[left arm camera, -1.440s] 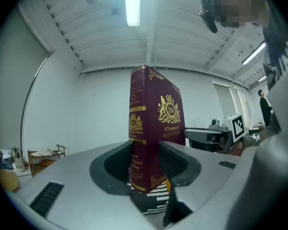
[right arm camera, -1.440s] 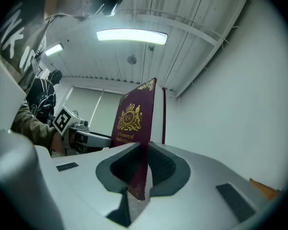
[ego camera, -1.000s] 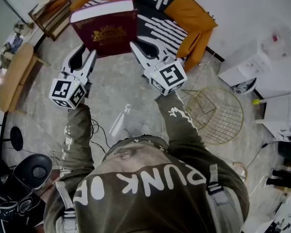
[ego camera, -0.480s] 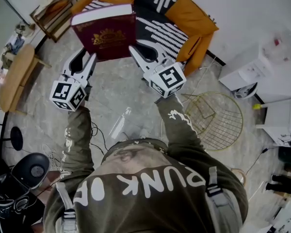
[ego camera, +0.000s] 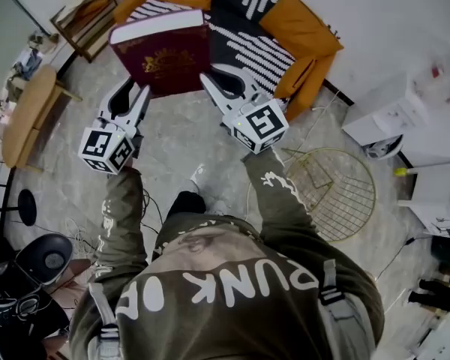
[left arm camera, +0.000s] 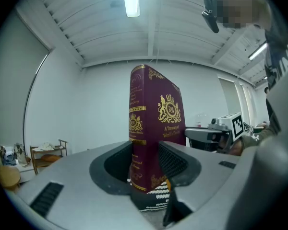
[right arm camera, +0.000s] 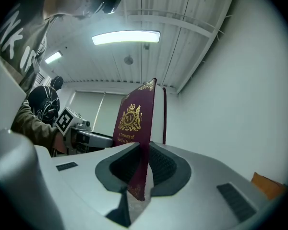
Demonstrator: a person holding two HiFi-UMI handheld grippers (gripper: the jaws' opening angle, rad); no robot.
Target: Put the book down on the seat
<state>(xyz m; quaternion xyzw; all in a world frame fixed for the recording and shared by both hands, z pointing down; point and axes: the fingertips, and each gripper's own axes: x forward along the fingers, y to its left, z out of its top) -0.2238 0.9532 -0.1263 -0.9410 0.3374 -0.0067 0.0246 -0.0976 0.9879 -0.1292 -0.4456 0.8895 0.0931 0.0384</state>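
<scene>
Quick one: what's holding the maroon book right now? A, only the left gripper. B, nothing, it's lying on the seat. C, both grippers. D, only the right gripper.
C: each gripper view shows the book clamped between the jaws, the left gripper on its spine side and the right gripper on a cover edge.

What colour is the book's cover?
The book is maroon with gold print; left gripper view shows it best.

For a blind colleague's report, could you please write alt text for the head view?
Seen from above, a person holds a dark red book by its lower corners, left gripper on one, right gripper on the other. Past the book stands an orange seat with striped cushions; a round wire table is at right.
</scene>
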